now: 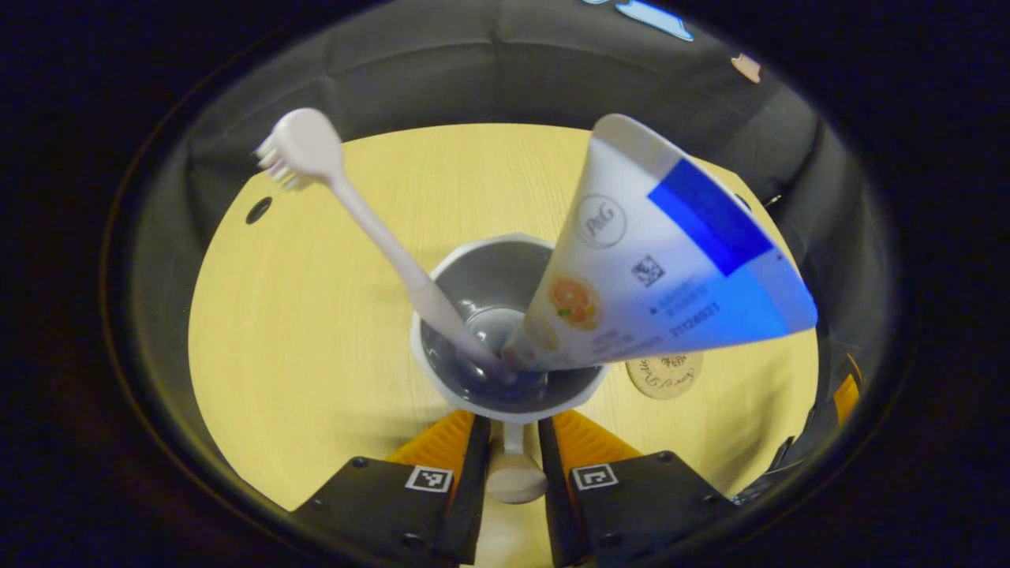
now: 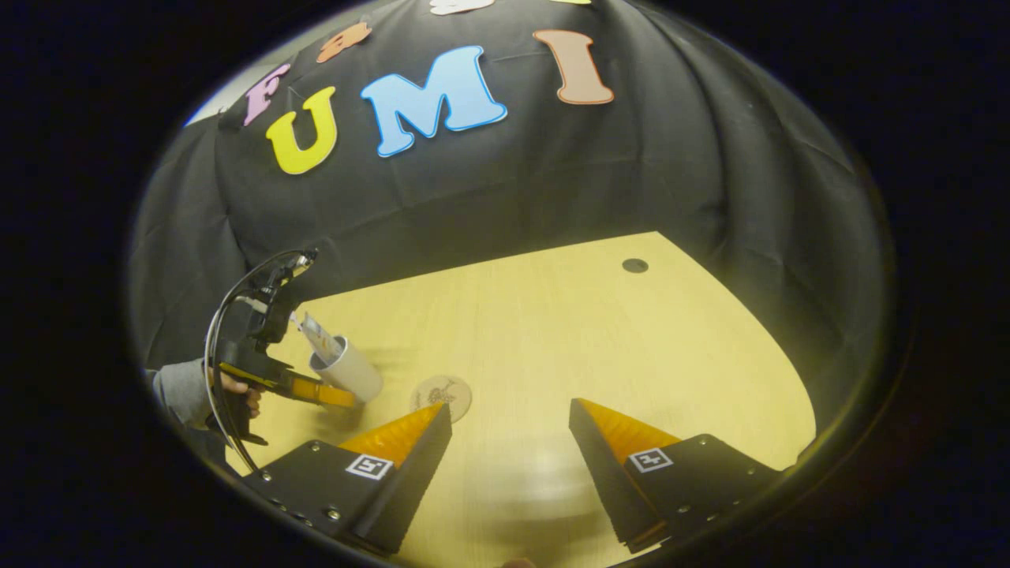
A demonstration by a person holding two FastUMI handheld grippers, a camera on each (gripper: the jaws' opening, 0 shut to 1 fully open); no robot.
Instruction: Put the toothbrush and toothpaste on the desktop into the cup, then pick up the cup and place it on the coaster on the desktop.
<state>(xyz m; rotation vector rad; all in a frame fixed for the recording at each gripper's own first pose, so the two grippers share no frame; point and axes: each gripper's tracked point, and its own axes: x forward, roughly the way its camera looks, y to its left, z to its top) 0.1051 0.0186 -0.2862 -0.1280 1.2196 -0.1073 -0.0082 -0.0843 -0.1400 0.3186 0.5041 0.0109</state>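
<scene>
In the left gripper view a white cup [image 1: 505, 315] with a grey inside holds a pale pink toothbrush [image 1: 355, 213], head up and leaning left, and a white-and-blue toothpaste tube [image 1: 671, 260] leaning right. My left gripper [image 1: 513, 430] is shut on the cup's handle [image 1: 514, 473]. The round wooden coaster [image 1: 665, 377] lies on the desk just right of the cup. In the right gripper view the cup [image 2: 347, 369] is tilted in the left gripper [image 2: 316, 392], a short way left of the coaster [image 2: 440, 392]. My right gripper [image 2: 509, 414] is open over the desk, holding nothing.
The desk [image 2: 568, 331] is light wood with a dark cable hole [image 2: 634, 265] near its far corner and another hole [image 1: 258, 210]. Black cloth walls close it in behind and at the sides. A hand and grey sleeve [image 2: 185, 390] hold the left gripper.
</scene>
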